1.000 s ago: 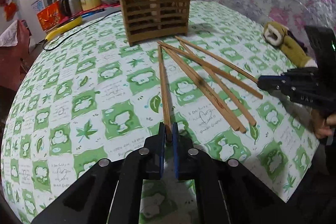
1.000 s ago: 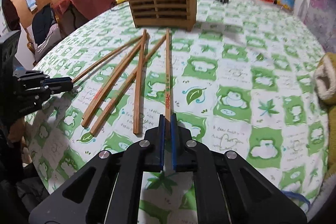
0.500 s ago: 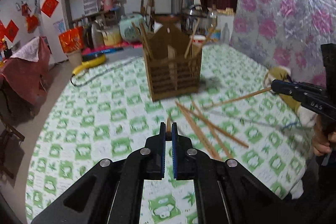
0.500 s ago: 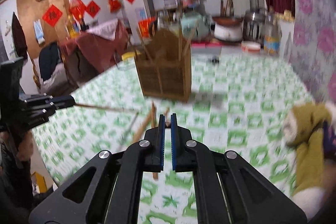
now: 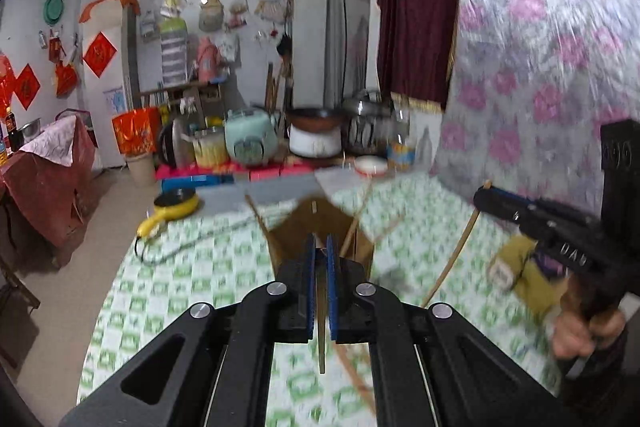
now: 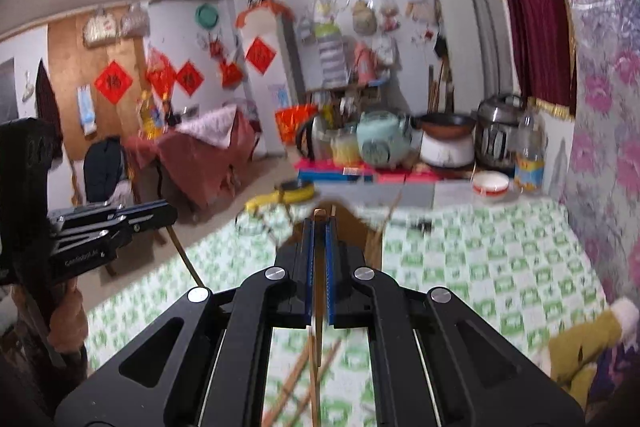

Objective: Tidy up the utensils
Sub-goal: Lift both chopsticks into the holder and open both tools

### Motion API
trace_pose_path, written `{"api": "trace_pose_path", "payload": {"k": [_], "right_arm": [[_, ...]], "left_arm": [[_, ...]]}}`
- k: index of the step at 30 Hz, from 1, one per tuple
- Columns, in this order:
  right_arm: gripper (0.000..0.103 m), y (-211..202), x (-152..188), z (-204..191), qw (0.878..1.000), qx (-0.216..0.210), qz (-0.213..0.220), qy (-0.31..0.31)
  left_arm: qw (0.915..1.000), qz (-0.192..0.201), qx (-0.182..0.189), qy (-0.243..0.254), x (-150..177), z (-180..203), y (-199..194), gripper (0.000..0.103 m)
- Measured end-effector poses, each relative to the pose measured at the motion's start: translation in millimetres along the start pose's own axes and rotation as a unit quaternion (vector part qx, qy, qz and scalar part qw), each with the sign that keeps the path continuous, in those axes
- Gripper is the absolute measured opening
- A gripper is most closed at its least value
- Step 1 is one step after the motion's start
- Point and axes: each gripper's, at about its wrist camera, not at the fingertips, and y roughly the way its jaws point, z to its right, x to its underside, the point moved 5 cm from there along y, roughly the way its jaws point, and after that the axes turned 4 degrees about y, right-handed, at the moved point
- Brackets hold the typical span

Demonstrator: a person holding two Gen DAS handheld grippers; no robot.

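Observation:
My left gripper [image 5: 319,239] is shut on a wooden chopstick [image 5: 321,331] that hangs steeply down between the blue pads. Behind its tips stands the brown wooden utensil holder [image 5: 296,223] with several chopsticks upright in it. My right gripper [image 6: 318,223] is likewise shut on a chopstick [image 6: 317,351], raised in front of the holder [image 6: 354,227]. In the left wrist view the right gripper [image 5: 484,194] shows with its chopstick [image 5: 460,247] slanting down. In the right wrist view the left gripper [image 6: 168,215] appears with its chopstick [image 6: 186,259]. Loose chopsticks [image 6: 294,381] lie on the table.
A green-and-white checked cloth [image 6: 480,259] covers the table. An olive plush toy [image 6: 580,347] lies at its right side. A yellow pan [image 5: 176,203], a rice cooker [image 5: 250,143], pots and a bowl [image 6: 490,183] crowd the far end. A floral sheet [image 5: 540,67] hangs on the right.
Both grippers have risen from the table, each lifting one chopstick by its end. The views tilted up from the cloth to the room, and the held chopsticks now hang down.

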Motion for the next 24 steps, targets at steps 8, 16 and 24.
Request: {"api": "trace_pose_path", "payload": {"k": [8,16,24], "right_arm": [[0.006,34,-50,-2,0.993,0.048,0.110,0.017],[0.006,102,-31,20,0.996,0.036,0.064,0.039],[0.018,124,-20,28,0.999,0.022,0.008,0.039]], "left_arm": [[0.9936,0.089,-0.053,-0.044,-55,-15,21,0.006],[0.9923,0.073,-0.080,-0.060,-49,-30,83,0.006],[0.9937,-0.015,-0.030,-0.107,-26,-49,131,0.020]]}}
